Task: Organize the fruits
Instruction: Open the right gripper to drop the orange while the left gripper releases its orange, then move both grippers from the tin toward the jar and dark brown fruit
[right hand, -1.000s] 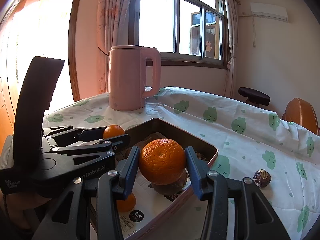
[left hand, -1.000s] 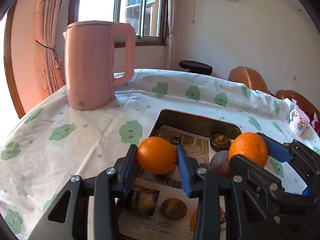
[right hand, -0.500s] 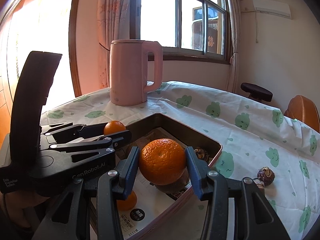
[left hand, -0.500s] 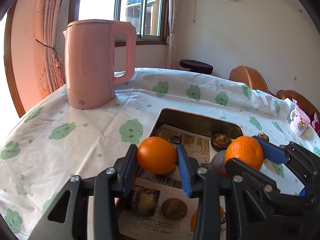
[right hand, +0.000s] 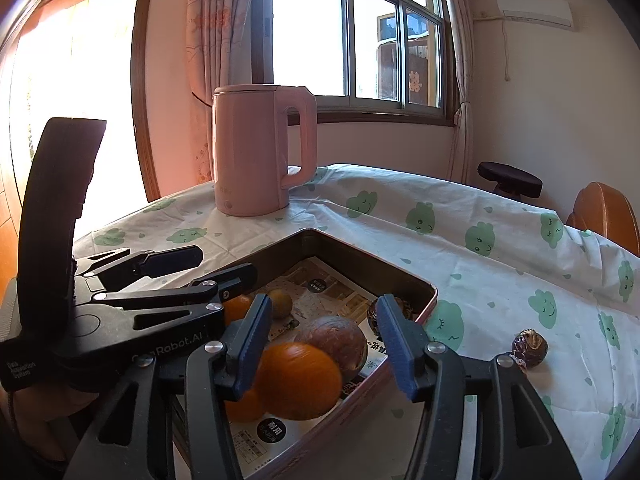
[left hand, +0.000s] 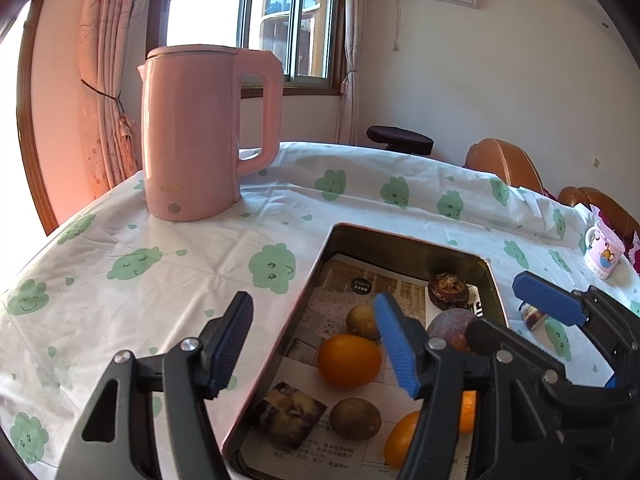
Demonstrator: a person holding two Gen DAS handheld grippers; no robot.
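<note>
My left gripper [left hand: 314, 340] hangs over the left part of the newspaper-lined metal tray [left hand: 400, 236], its jaws opening with nothing between them. A small orange [left hand: 349, 360] lies loose on the paper just below it. My right gripper [right hand: 322, 344] is also opening over the tray's [right hand: 360, 256] near corner. A larger orange [right hand: 298, 380] sits under it beside a purple passion fruit [right hand: 336, 340], clear of both pads. In the right wrist view the left gripper [right hand: 224, 264] shows at the left. Several other small fruits lie in the tray.
A tall pink kettle [left hand: 192, 136] stands on the cloud-print tablecloth behind the tray. One small brown fruit [right hand: 530, 346] lies on the cloth to the right of the tray. A patterned mug [left hand: 602, 254] stands at the far right, with chairs beyond the table.
Both grippers held an orange before. Their jaws have now spread and both oranges have dropped into the tray. Neither hand has shifted.
</note>
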